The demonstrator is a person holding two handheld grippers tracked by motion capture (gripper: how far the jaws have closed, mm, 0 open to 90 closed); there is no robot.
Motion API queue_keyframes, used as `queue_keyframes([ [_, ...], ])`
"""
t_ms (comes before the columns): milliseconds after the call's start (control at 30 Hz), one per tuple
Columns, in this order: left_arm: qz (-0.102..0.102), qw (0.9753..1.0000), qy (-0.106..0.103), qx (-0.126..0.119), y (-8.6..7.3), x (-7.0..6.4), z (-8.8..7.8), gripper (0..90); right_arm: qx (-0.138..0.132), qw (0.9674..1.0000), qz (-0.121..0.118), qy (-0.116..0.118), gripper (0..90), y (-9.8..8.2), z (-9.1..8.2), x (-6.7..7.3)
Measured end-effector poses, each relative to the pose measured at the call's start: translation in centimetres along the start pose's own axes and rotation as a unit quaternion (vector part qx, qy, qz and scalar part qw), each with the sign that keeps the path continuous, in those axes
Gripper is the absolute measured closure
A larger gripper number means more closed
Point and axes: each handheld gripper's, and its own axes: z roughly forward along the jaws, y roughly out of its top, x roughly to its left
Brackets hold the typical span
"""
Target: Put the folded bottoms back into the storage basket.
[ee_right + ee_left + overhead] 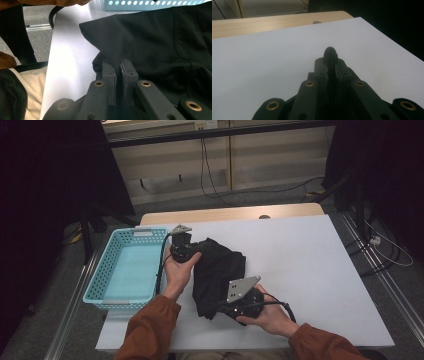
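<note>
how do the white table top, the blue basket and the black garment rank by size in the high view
1. white table top, by far the largest.
2. blue basket.
3. black garment, which looks a little smaller than the basket; it is bunched up and partly hidden by the hands, so those two are close.

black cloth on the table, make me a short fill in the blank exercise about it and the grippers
1. Both the left gripper and the right gripper are shut on the black ____.
2. The light blue basket holds ____.
3. In the high view the basket stands to the ____ of the black cloth.
4. The table top is ____ in colour.

Missing words: cloth; nothing; left; white
</note>
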Motion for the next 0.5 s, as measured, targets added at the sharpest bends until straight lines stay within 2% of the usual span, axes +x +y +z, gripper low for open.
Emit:
queue_keyframes([
  [300,0.01,0.9999,0.003,0.0,1.1,-0.3,-0.3,82.9,-0.013,0.9999,-0.005,-0.001,85.0,0.7,-0.2,-0.1],
  [500,0.004,1.0,0.002,0.0,1.7,-0.2,-0.2,82.9,-0.018,0.9998,-0.005,-0.003,85.0,1.0,-0.2,-0.3],
])
